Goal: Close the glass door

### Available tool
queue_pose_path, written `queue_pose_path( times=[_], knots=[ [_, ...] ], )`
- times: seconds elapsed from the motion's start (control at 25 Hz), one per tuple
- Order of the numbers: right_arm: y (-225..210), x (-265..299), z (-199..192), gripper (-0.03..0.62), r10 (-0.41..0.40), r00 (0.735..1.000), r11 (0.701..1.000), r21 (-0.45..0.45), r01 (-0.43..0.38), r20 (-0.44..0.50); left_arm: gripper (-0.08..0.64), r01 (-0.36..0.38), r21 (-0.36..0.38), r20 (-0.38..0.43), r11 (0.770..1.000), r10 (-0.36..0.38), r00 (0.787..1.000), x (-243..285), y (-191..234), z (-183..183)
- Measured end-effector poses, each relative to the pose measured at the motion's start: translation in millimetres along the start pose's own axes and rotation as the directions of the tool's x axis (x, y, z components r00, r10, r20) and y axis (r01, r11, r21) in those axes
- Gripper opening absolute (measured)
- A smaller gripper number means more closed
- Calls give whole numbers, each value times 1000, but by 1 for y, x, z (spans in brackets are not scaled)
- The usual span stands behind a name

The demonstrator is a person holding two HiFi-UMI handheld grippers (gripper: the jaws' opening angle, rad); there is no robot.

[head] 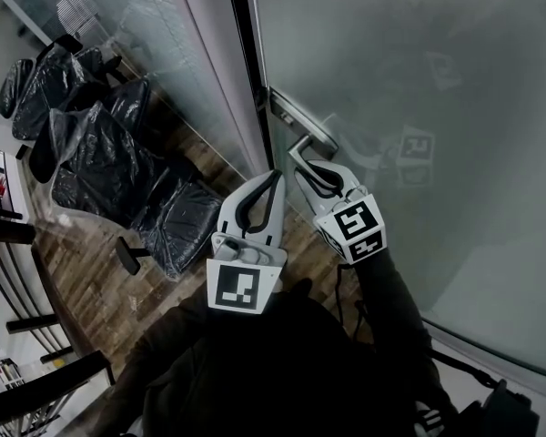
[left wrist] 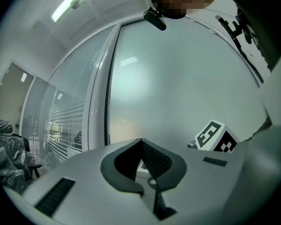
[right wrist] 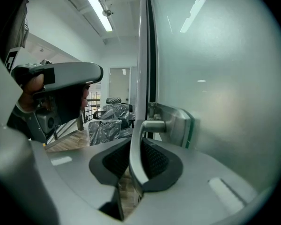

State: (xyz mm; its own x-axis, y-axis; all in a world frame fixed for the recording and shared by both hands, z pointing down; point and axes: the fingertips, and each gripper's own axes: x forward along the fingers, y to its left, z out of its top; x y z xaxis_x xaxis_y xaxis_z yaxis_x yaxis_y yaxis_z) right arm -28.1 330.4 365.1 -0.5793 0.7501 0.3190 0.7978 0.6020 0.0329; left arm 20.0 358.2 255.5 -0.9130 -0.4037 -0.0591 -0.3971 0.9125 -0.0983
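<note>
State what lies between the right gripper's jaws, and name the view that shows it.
The handle lever of the glass door lies between them, with the right gripper shut on it. The right gripper view shows this.

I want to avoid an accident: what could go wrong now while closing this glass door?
The right hand-held gripper clamps the smooth metal door handle; the lever may slip out when the door moves. The left hand-held gripper, shut and empty, sits close to the edge of the glass door and might get caught there.
</note>
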Motion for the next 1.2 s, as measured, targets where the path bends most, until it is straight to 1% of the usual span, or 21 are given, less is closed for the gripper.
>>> queue_pose_path(
  times=[0.24,0.4,1.04,1.12,1.2],
  knots=[
    [15,-4,10,57,5,1000,1000,-15,-5,-5,-3,2,-7,5,1000,-2,1000,-8,2,12],
    [27,-4,9,57,7,1000,1000,-16,-7,-9,-3,1,-9,6,1000,-1,1000,-20,4,11],
    [31,-9,15,57,8,1000,1000,-13,-8,-16,-3,7,-5,18,1000,-7,1000,-21,6,24],
    [31,-9,15,60,-1,1000,1000,-23,1,-19,-3,10,-5,24,1000,-10,1000,-20,6,26],
    [32,-11,18,63,-13,1000,999,-51,12,-29,-3,12,-4,26,1000,-11,1000,-20,6,28]
  ],
)
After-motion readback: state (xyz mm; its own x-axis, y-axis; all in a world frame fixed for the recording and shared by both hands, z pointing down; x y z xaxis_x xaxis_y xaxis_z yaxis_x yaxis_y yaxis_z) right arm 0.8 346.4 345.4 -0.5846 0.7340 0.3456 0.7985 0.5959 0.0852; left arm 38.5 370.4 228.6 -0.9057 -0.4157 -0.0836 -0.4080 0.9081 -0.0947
